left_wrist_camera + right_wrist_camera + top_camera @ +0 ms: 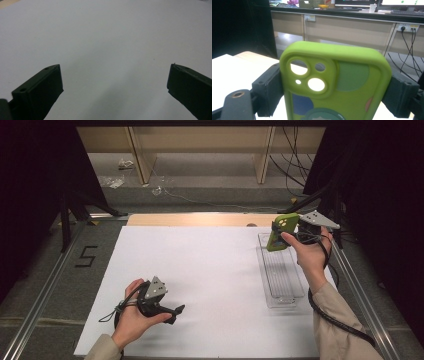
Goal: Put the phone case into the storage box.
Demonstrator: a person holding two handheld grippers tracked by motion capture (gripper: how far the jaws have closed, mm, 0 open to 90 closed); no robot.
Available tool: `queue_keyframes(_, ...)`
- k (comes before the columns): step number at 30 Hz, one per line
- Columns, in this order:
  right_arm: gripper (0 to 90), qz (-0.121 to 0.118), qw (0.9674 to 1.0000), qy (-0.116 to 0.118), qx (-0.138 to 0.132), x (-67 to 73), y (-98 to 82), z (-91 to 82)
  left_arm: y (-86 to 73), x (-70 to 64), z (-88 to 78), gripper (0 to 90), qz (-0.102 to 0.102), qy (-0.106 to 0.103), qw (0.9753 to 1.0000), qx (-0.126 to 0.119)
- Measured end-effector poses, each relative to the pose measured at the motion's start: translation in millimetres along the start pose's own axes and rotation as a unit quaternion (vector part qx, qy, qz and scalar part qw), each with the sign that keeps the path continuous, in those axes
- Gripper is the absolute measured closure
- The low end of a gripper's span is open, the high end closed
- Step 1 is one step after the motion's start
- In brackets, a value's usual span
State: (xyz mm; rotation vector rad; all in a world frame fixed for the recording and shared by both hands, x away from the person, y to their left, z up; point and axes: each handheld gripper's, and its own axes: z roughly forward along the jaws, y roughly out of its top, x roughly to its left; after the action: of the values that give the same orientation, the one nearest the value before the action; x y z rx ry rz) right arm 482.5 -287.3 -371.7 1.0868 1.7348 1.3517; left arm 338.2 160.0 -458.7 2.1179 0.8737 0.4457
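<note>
A lime-green phone case [279, 232] with camera cut-outs is held up in the air at the table's far right, above the far end of a clear plastic tray [283, 279]. My right gripper [292, 230] is shut on it, one black jaw pressing each long side of the case [334, 85]. The right gripper [335, 92] points level, toward the far desks. My left gripper [176, 312] rests low over the white sheet [200, 270] at the front left, jaws wide apart with nothing between them. From the left gripper [115, 82] I look down on bare white sheet.
The long clear tray lies lengthwise on the right part of the sheet and holds nothing. A metal rail [360, 295] borders the right side and another [45, 290] the left. Wooden legs and loose cables [290, 165] stand beyond the far edge.
</note>
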Motion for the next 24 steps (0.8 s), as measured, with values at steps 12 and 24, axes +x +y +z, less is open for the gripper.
queue_keyframes(12,16.8,-0.003,1.0,-0.005,0.005,-1.3,-0.1,11.3,-1.9,2.5,-2.2,0.0,-0.004,0.004,1.0,-0.003)
queue_keyframes(24,16.8,-0.002,0.9998,-0.014,0.012,-6.5,-2.6,18.7,-4.0,4.1,-4.1,0.0,-0.006,0.004,1.0,-0.002)
